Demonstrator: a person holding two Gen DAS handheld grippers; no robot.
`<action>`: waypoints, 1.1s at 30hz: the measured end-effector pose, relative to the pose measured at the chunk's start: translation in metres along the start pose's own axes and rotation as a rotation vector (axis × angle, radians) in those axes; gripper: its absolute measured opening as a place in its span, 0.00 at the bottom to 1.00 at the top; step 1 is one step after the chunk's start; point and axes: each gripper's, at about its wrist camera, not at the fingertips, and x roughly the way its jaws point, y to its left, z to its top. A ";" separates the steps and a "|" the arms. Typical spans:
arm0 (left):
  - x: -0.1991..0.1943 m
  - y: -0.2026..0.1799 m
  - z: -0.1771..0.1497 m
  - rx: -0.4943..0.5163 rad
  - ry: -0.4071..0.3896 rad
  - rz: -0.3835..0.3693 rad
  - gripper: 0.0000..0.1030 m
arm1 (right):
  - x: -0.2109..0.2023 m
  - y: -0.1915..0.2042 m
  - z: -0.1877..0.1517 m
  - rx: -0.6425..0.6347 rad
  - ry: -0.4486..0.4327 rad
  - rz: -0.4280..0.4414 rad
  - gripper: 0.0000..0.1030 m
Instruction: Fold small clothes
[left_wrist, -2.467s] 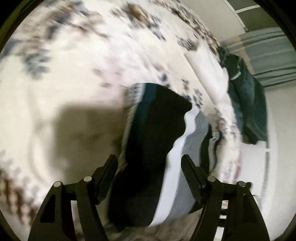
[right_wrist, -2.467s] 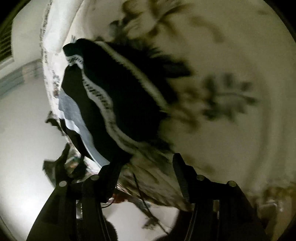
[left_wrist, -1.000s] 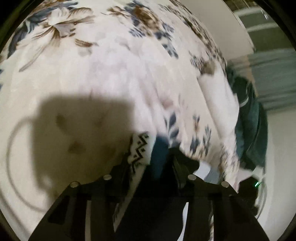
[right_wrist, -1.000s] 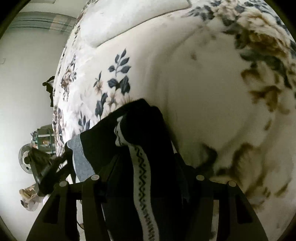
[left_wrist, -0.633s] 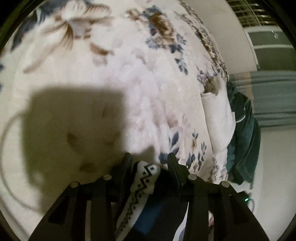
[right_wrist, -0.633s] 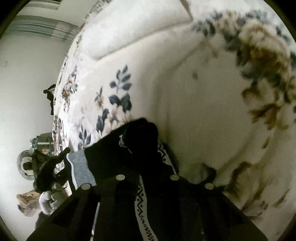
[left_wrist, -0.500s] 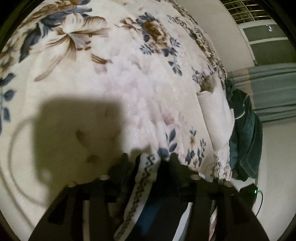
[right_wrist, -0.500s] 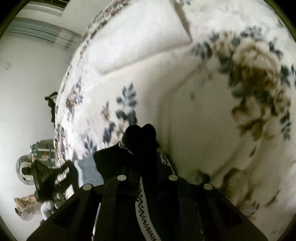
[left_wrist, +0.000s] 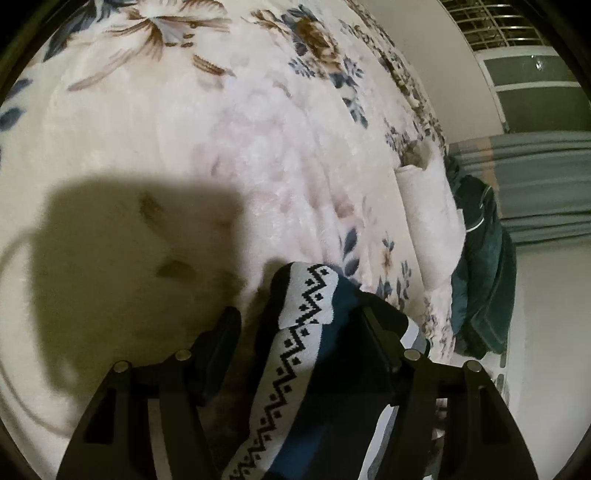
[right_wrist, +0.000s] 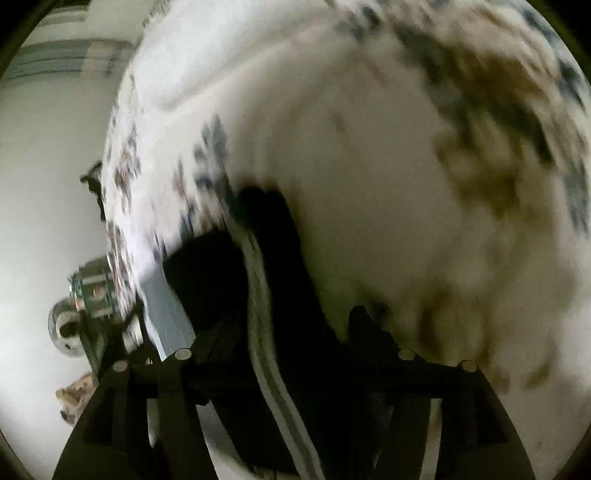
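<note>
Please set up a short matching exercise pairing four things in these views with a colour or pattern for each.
Things:
1. blanket
2. folded garment's band
3. heap beside the bed
4. curtain

Descriptions:
A. dark teal
B. white with black zigzag
C. cream with flowers
D. grey-blue

Pairs: 1-C, 2-B, 3-A, 4-D

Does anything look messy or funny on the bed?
Only a little. The dark knitted garment with a white zigzag band lies bunched at the edge of the cream flowered blanket, and a dark teal cloth droops off the bed's far side. Nothing looks torn or spilled.
</note>
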 end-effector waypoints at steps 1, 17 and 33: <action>0.001 0.000 0.000 0.001 -0.006 -0.014 0.37 | 0.006 -0.009 -0.014 0.018 0.064 -0.030 0.62; 0.015 -0.012 0.007 0.033 0.067 -0.012 0.49 | 0.000 -0.046 -0.099 0.071 0.009 -0.154 0.13; 0.017 0.002 0.027 -0.039 -0.012 -0.036 0.12 | -0.005 -0.104 -0.140 0.262 0.010 0.061 0.14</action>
